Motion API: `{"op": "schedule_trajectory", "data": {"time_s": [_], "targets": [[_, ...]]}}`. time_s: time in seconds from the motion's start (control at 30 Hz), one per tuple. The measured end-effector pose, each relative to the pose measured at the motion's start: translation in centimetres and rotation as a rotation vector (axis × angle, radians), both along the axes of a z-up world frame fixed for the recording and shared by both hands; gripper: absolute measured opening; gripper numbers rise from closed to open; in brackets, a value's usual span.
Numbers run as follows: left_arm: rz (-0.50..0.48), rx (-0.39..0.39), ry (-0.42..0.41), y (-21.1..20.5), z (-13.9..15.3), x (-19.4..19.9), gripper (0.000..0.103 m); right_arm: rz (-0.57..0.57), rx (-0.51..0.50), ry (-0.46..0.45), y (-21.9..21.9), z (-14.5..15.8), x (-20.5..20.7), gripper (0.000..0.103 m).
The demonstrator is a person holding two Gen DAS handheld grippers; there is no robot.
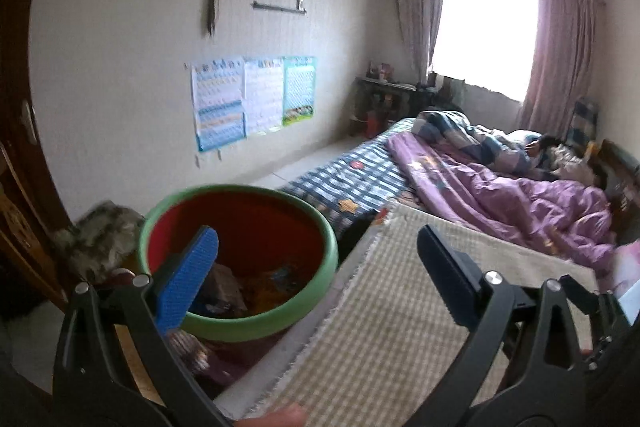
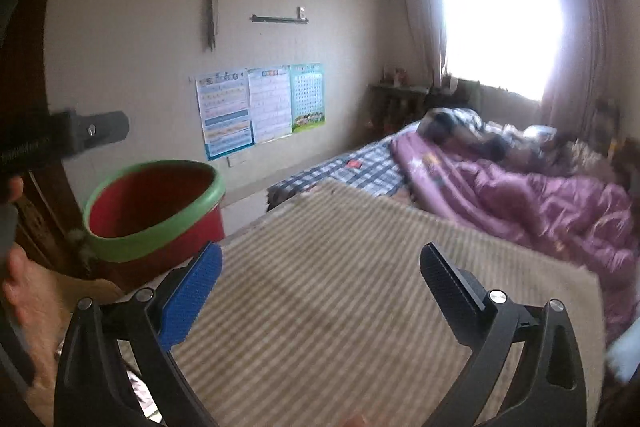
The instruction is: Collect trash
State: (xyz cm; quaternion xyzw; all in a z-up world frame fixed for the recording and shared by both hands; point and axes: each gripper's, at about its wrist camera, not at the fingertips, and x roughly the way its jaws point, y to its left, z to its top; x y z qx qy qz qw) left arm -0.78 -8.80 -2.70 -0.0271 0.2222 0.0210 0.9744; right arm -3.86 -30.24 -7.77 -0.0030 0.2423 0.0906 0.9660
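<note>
Both my left gripper (image 1: 318, 261) and right gripper (image 2: 320, 281) hold their fingers spread wide, empty. The red plastic bin with a green rim (image 1: 240, 255), scraps inside, stands beside the beige checked mat (image 1: 384, 311).

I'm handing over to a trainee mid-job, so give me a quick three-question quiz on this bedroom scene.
1. True or false: the bin already has trash inside.
2. What lies between the fingers of the right tool? A) a bottle B) nothing C) a rag
3. What colour is the bin's rim?

Key: 1 true; 2 B, it is open over the checked mat; 3 green. The left tool is open too.
</note>
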Motion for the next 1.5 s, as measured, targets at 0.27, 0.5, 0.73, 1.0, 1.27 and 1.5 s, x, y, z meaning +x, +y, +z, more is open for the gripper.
{"op": "schedule_trajectory", "data": {"time_s": [0.27, 0.5, 0.73, 1.0, 1.27, 1.5], "targets": [[-0.010, -0.025, 0.015, 0.4, 0.3, -0.3, 0.098, -0.002, 0.020, -0.015, -0.3, 0.4, -0.5, 0.096], [-0.015, -0.021, 0.031, 0.3, 0.1, -0.3, 0.098, -0.016, 0.031, -0.006, -0.8, 0.9, -1.2, 0.096], [-0.006, -0.026, 0.046, 0.6, -0.1, 0.0, 0.098, -0.012, 0.027, -0.002, -0.7, 1.0, -1.1, 0.096], [0.010, -0.028, 0.053, 1.1, -0.2, 0.0, 0.097, 0.007, 0.018, 0.015, -0.2, 0.8, -1.0, 0.096], [0.021, -0.031, 0.064, 1.4, -0.3, 0.2, 0.098, 0.016, 0.020, 0.030, 0.2, 0.6, -0.8, 0.096], [0.031, -0.015, 0.070, 1.3, -0.5, 0.4, 0.098, 0.024, 0.024, 0.036, 0.1, 0.6, -0.6, 0.096]]}}
